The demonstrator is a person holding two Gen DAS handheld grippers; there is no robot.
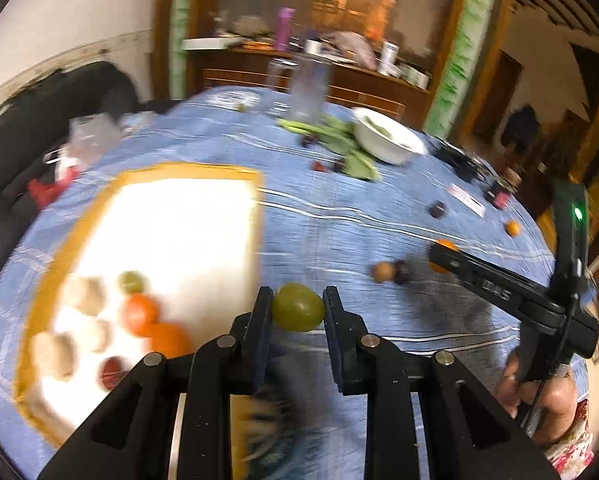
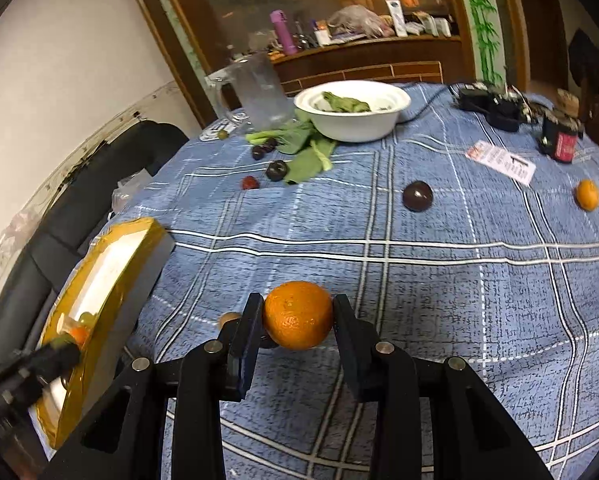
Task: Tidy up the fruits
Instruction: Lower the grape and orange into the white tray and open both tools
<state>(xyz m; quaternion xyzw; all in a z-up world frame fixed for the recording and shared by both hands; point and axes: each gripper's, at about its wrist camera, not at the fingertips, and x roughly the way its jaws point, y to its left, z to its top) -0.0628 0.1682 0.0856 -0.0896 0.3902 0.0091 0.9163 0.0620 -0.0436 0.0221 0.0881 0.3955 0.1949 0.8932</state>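
Black plastic fingers of the left gripper (image 1: 298,307) are clenched on a smooth, oval green fruit (image 1: 298,307), lifted above the blue checked tablecloth (image 1: 339,216) just right of the tray. In the other view the right gripper (image 2: 298,315) pinches a round orange (image 2: 298,315) with dimpled peel between its pads, low over the cloth; whether the fruit rests on the cloth cannot be told. A small brown fruit (image 2: 228,319) peeks out just left of it.

At the near left lies a shallow rectangular tray (image 1: 203,170), white inside with a glossy yellow-orange rim. Its near end holds a cluster of fruit: two oranges (image 1: 155,326) touching each other, a small green fruit (image 1: 131,282) beside them, a red one (image 1: 113,368), and several pale, blurred round pieces (image 1: 85,292). The far half of the tray is bare.

Farther out, loose fruit dots the cloth: a dark glossy round plum (image 2: 417,195) in the middle, a small orange (image 2: 587,195) at the right, and another dark plum (image 2: 277,170) beside a small red fruit (image 2: 249,183) towards the left.

At the far side stands a round white bowl (image 2: 355,124) with crumpled green leaves (image 2: 345,103) inside, more leaves (image 2: 307,160) spilled flat on the cloth beside it. Left of the bowl is a clear, frosted-looking plastic jug (image 2: 261,92) with a handle.
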